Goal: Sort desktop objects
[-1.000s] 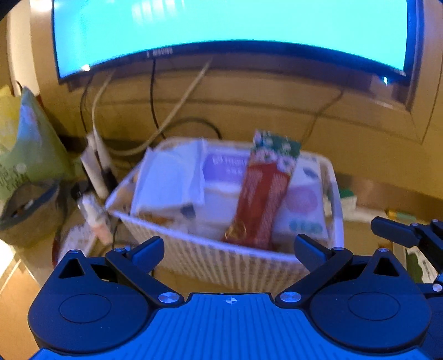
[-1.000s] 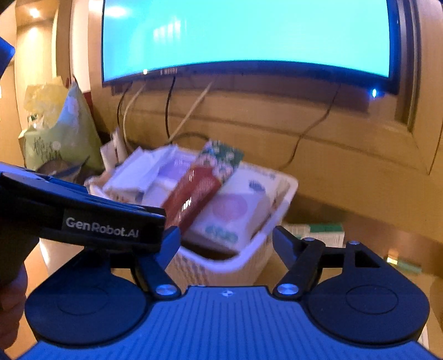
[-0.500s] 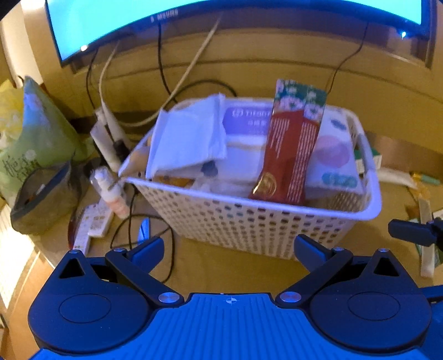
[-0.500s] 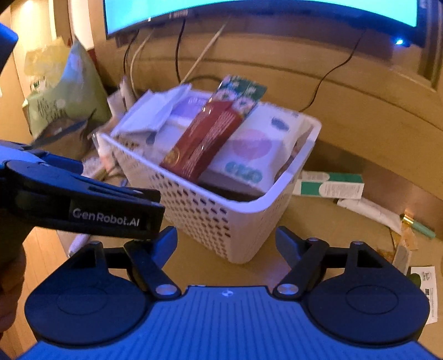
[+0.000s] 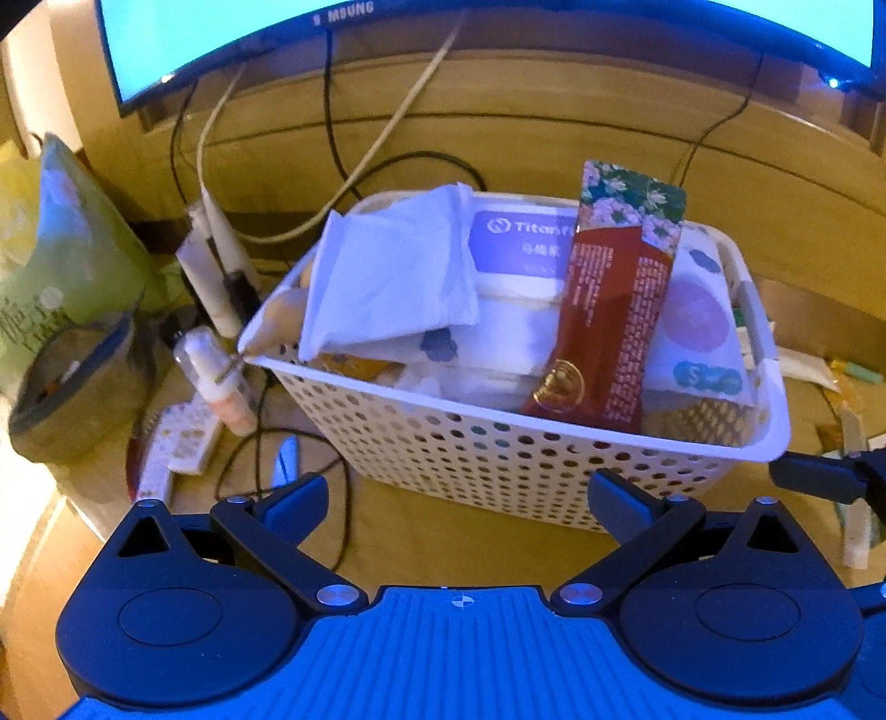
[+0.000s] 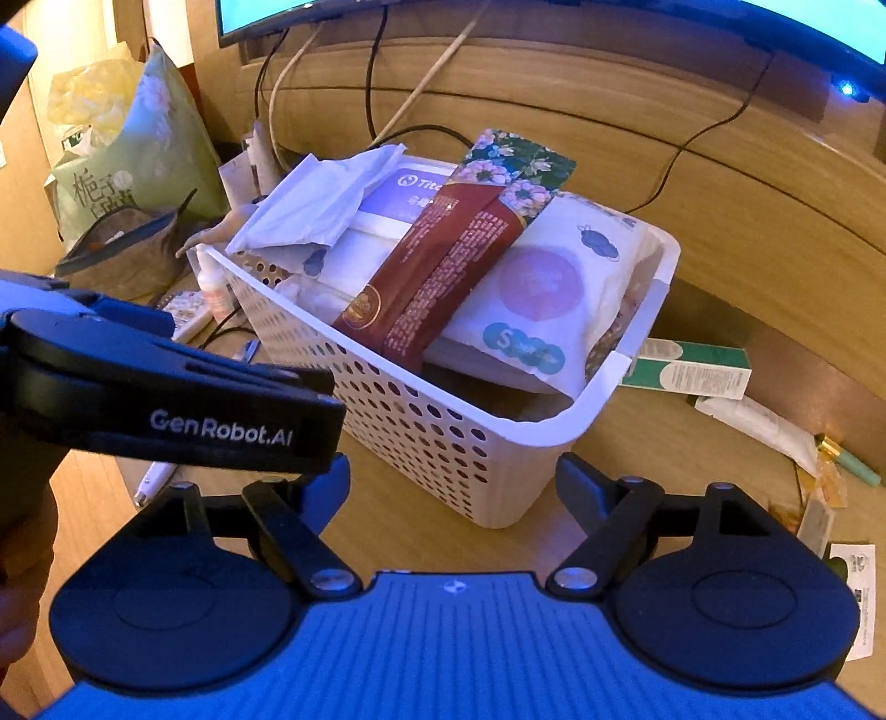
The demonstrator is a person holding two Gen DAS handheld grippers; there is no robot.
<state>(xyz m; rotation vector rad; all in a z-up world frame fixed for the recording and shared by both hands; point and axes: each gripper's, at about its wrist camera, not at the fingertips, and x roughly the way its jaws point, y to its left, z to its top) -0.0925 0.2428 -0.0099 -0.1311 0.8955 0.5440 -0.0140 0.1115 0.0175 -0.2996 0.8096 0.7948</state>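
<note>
A white perforated basket (image 5: 498, 459) (image 6: 421, 421) stands on the wooden desk, full of packets. On top lie a dark red sachet with a floral end (image 5: 609, 315) (image 6: 443, 260), a white tissue pack with a pink circle (image 5: 698, 327) (image 6: 548, 299) and a white folded pad (image 5: 387, 277). My left gripper (image 5: 457, 501) hangs in front of the basket's near wall, open and empty. My right gripper (image 6: 451, 482) is at the basket's near corner, its jaws opening with nothing between them. The left gripper's body (image 6: 166, 399) crosses the right wrist view.
A monitor (image 5: 221, 50) stands at the back with cables (image 5: 332, 138) running down. Left of the basket are a green bag (image 5: 61, 260), a grey pouch (image 5: 66, 382) and small bottles (image 5: 221, 376). Right of it lie a green box (image 6: 692, 371), a tube (image 6: 758, 426) and small packets.
Both views have tilted downward and come closer to the basket. The desk in front of the basket and the items to its right have come into sight.
</note>
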